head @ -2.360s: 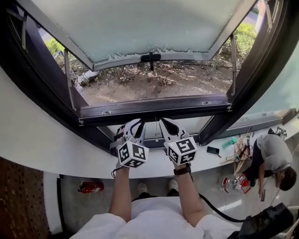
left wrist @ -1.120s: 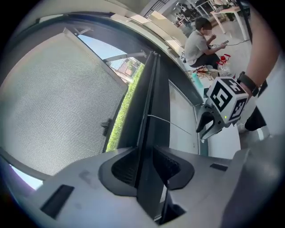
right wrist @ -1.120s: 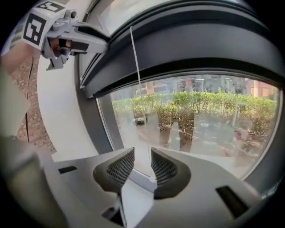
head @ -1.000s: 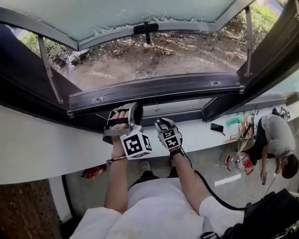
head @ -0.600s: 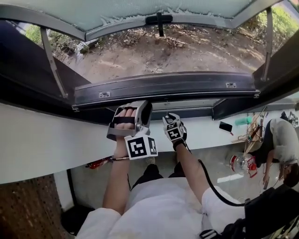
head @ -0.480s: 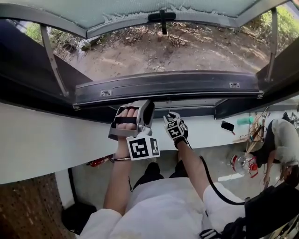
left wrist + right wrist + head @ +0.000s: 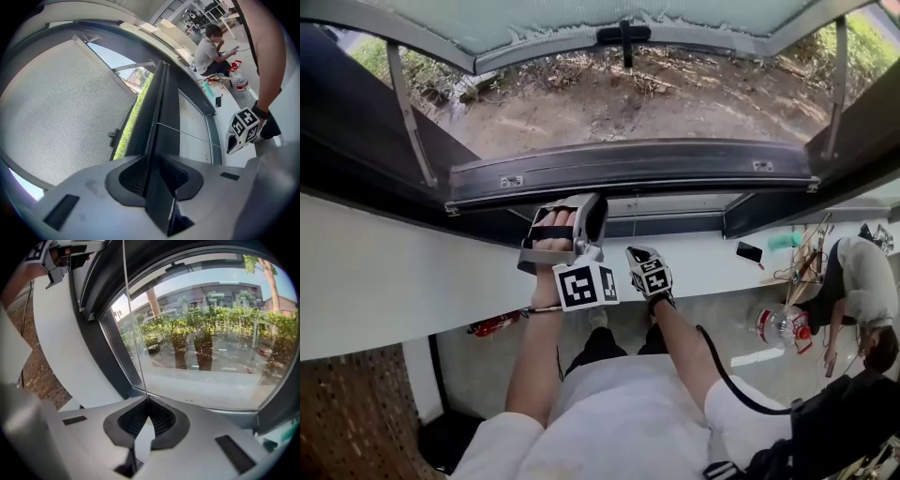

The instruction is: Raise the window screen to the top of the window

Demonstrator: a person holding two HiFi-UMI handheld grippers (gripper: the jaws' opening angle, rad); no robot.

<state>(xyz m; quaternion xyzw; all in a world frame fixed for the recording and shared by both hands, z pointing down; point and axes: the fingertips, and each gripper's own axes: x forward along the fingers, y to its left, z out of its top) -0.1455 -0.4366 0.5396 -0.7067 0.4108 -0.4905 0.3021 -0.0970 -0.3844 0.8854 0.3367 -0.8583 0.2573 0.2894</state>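
The window screen's dark bottom bar (image 7: 628,173) runs across the open window. My left gripper (image 7: 572,208) is up at it, shut on the bar. In the left gripper view the bar's thin dark edge (image 7: 157,140) passes between the pads of my left gripper (image 7: 152,176). Lower and to the right, my right gripper (image 7: 645,262) hangs in front of the lower glass. Its jaws are closing, and the pads meet on a thin cord (image 7: 133,333) that drops from above into my right gripper (image 7: 147,413). The same cord (image 7: 187,135) shows across the lower pane.
The pale outer sash (image 7: 581,19) with a black handle (image 7: 623,36) is swung outward on side stays (image 7: 408,103). A white sill (image 7: 384,272) holds a phone (image 7: 748,253). A person (image 7: 853,291) sits on the floor at right beside a red-capped jug (image 7: 778,328).
Earlier both grippers hung side by side below the bar. The left has since gone up onto the bar and stays there. The right has sunk lower, under the left.
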